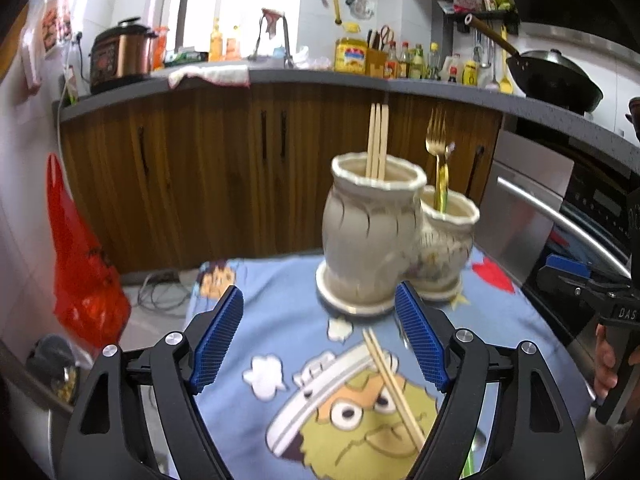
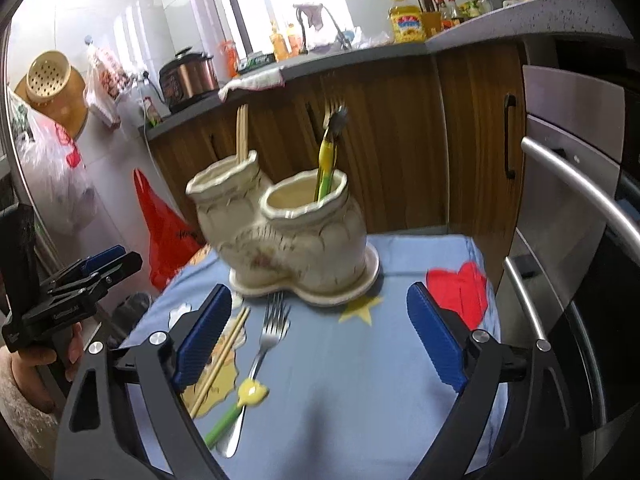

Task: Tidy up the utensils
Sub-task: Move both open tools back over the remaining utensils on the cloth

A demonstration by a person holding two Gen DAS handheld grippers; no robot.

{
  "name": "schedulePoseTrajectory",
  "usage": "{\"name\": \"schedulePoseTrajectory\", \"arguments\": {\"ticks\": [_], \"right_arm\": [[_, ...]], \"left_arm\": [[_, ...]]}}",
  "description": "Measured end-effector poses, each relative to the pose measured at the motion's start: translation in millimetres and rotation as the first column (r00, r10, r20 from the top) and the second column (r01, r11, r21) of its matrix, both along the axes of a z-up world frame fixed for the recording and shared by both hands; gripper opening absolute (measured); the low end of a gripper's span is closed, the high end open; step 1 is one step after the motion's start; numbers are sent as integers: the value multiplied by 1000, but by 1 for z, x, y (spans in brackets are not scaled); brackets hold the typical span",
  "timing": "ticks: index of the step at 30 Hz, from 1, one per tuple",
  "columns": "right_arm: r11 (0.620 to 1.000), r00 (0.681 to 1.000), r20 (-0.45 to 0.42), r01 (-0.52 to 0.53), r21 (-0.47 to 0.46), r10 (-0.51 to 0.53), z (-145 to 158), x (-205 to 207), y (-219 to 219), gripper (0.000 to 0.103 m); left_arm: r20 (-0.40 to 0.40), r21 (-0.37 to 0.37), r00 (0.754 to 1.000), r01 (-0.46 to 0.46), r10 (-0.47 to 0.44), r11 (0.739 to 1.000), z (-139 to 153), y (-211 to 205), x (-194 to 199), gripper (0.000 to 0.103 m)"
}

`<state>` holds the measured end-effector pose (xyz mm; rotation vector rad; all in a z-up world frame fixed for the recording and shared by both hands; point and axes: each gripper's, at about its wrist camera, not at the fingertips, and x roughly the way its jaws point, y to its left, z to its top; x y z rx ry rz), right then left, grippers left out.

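A home kitchen is showing here: a grey worktop is running above wooden cabinets, carrying a pressure cooker, sauce bottles and a wok, with a steel oven front standing alongside.

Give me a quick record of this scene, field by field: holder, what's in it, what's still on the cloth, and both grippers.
holder: cream two-pot ceramic holder on the blue cartoon cloth
taller pot: chopsticks
shorter pot: gold fork
loose on cloth: chopstick pair, steel fork
left gripper: jaws open, empty
right gripper: jaws open, empty
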<state>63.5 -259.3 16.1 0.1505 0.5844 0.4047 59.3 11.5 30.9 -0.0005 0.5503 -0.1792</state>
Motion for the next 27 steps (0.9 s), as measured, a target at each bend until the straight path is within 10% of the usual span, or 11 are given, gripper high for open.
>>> {"name": "schedulePoseTrajectory", "arguments": {"ticks": [17,27], "right_arm": [[984,982,-148,-136,-114,119,-48,-35,45,88],[958,962,-199,-226,-177,190,-58,-43,84,50]], "left_arm": [[-196,7,979,50,-47,999,-50,-5,-27,79],[-210,2,977,49,-47,999,-52,-2,-25,79]]}}
